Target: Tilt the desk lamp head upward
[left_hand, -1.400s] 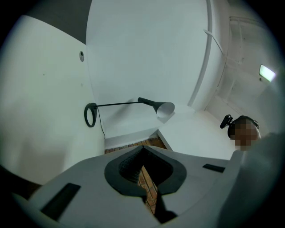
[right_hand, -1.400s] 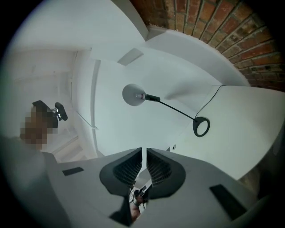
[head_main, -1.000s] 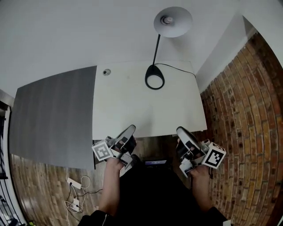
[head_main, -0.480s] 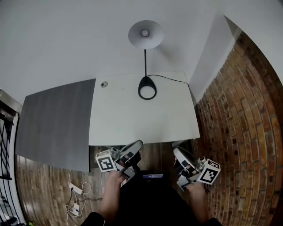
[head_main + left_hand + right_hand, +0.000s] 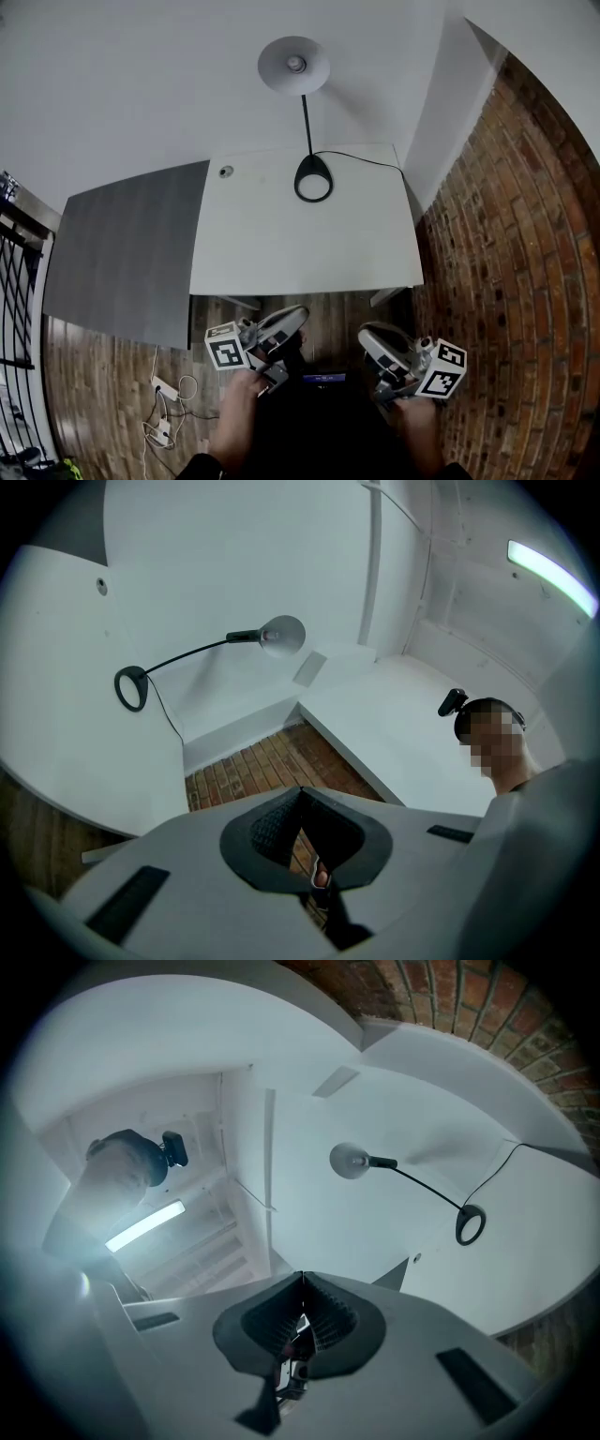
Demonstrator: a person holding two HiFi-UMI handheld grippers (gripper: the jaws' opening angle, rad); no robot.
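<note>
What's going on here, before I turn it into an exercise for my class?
A person stands back from a white desk, holding a gripper in each hand. The left gripper and right gripper are both low near the body, short of the desk's front edge, fingers closed on nothing. The desk lamp stands at the desk's far edge, its cable trailing right, and nothing touches it. Tilting its head has not begun.

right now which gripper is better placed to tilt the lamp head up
Left, marginally. Both grippers are shut and short of the desk, far from the lamp head; the left gripper lines up closer with it, the right gripper sits further toward the brick wall.
</note>
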